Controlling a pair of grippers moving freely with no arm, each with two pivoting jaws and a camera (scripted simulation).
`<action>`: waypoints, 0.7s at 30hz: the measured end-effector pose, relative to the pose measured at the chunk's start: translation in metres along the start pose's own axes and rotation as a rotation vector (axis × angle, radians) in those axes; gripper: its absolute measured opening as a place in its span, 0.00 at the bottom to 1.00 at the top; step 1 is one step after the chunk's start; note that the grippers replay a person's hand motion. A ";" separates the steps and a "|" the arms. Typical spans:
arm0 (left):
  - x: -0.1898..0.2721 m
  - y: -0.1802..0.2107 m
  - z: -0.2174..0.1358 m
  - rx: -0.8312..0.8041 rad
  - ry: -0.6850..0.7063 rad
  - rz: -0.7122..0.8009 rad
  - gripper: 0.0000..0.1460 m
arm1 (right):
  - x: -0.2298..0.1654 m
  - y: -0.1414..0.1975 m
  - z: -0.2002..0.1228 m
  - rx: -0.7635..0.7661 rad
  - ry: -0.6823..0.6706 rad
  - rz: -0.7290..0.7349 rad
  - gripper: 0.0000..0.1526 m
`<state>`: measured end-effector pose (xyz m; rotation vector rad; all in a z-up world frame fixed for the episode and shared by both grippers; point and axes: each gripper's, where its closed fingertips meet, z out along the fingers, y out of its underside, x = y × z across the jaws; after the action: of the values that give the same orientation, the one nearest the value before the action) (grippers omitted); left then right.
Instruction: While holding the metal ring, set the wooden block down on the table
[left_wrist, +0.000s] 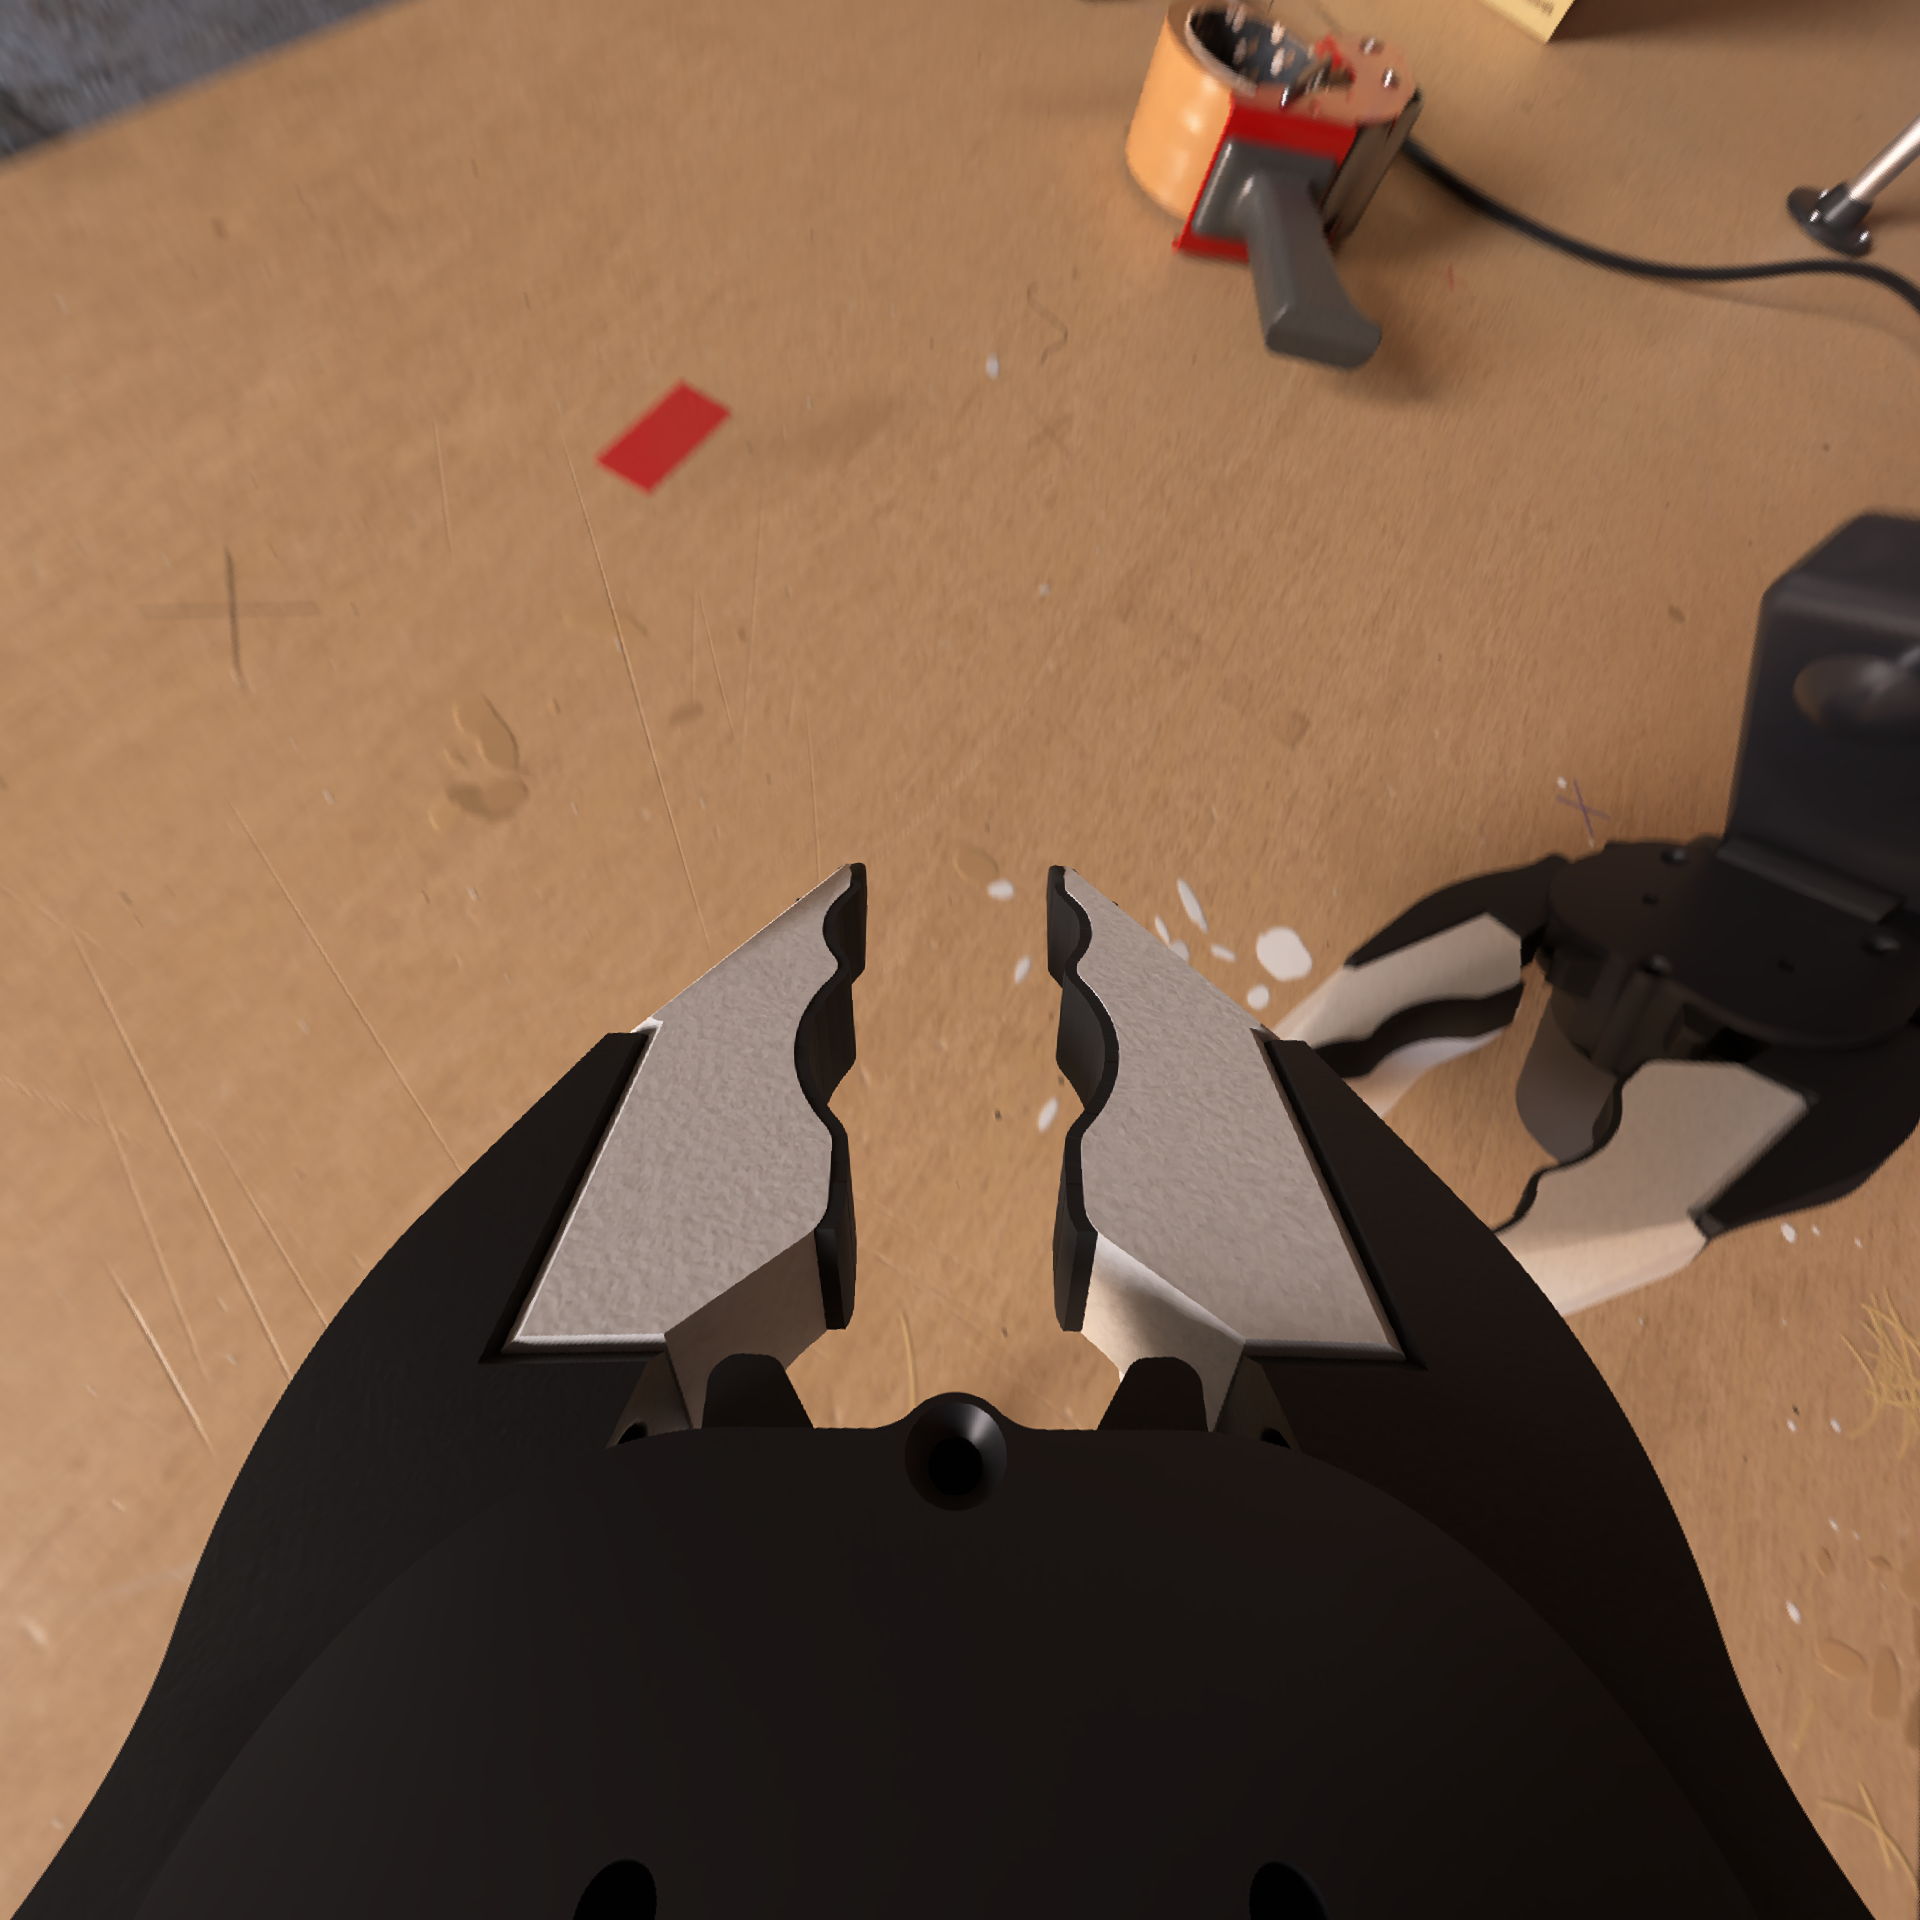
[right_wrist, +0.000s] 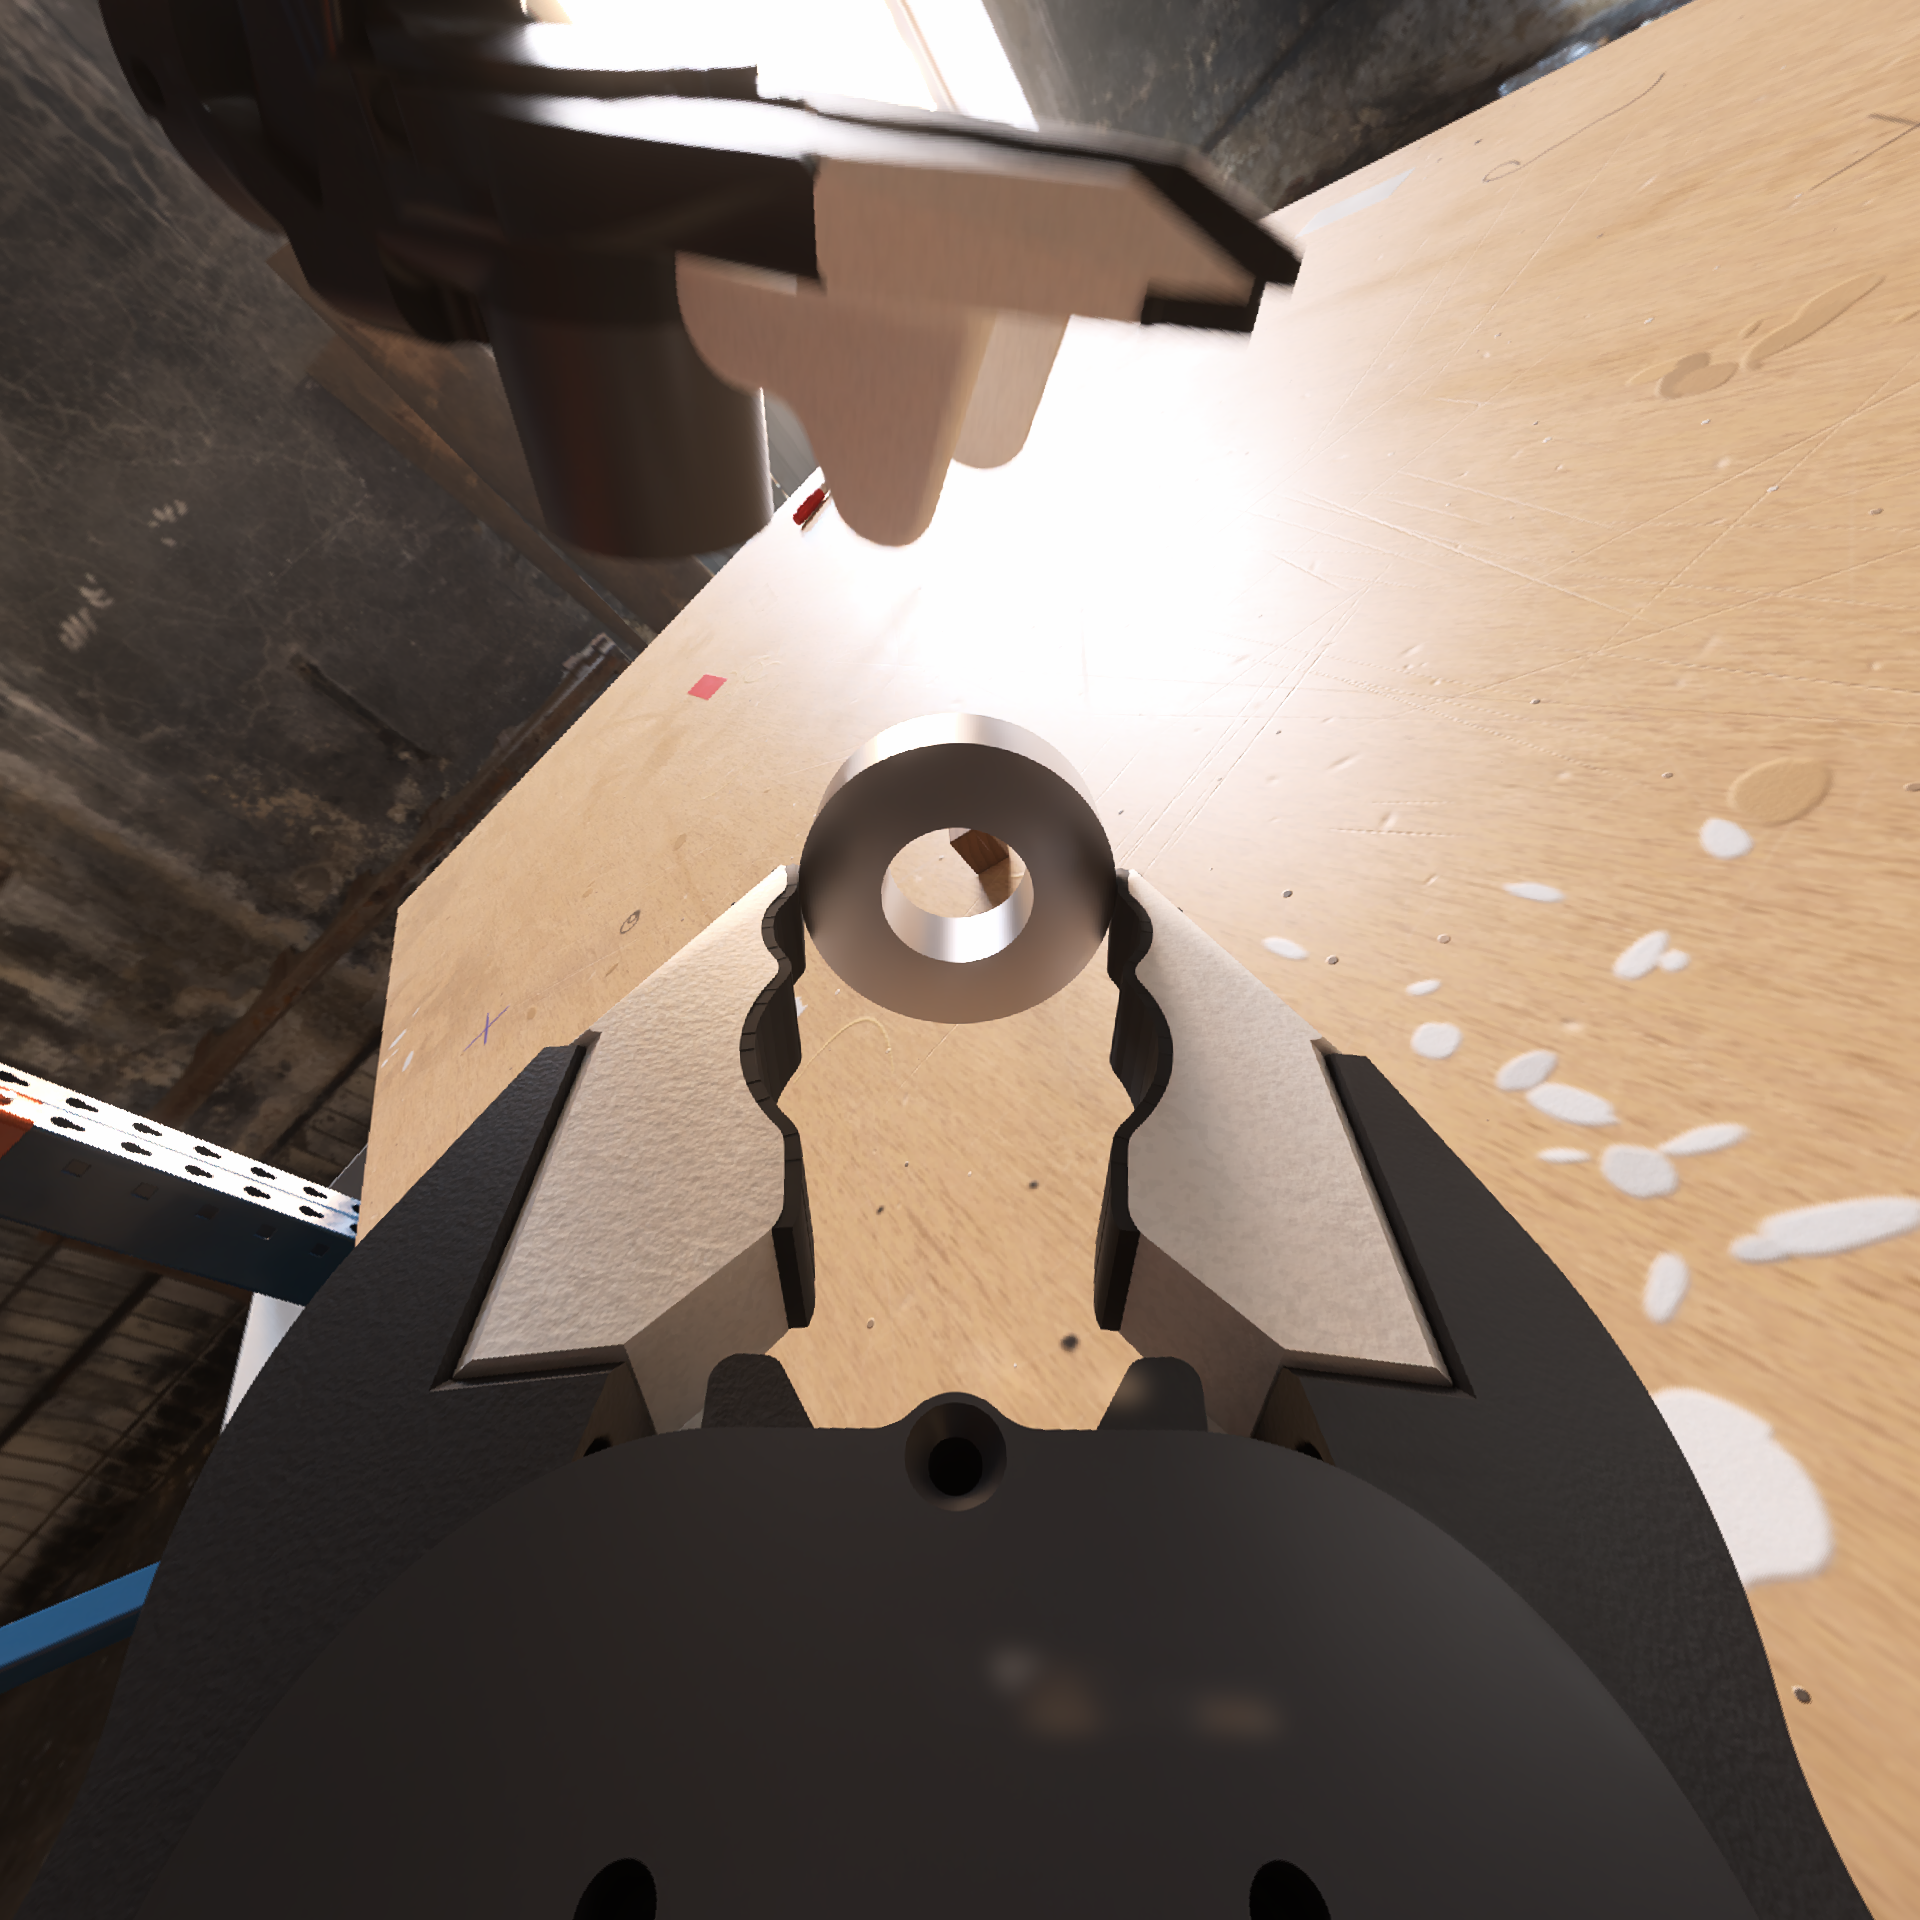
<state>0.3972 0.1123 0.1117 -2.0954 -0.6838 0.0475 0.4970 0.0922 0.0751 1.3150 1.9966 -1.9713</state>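
The right gripper (right_wrist: 956, 883) clamped the metal ring (right_wrist: 956, 868) at its fingertips above the table (right_wrist: 1455, 623); through its bore, a sliver of the wooden block (right_wrist: 982, 854) showed. The left gripper (left_wrist: 956, 883) hovered, jaws apart and empty, over bare tabletop, the table edge (left_wrist: 208, 99) well beyond.

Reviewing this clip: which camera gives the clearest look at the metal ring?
The right wrist view. The metal ring sits centred there, clamped between the right gripper fingers at their tips, its hole facing the camera. The left wrist view shows the right gripper only from the side; the ring itself cannot be made out there.
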 end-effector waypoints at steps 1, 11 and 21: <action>0.001 0.010 0.000 -0.016 -0.001 -0.013 0.24 | 0.000 0.000 0.000 -0.001 -0.002 0.001 0.39; 0.014 0.063 -0.006 -0.081 0.019 -0.120 0.23 | -0.001 0.001 0.001 -0.006 -0.002 -0.002 0.39; 0.027 0.079 0.014 -0.166 0.050 -0.100 0.24 | 0.000 0.001 -0.001 0.006 0.010 0.001 0.39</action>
<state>0.4516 0.1013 0.0474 -2.2090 -0.7837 -0.1213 0.4982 0.0928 0.0751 1.3298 1.9958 -1.9755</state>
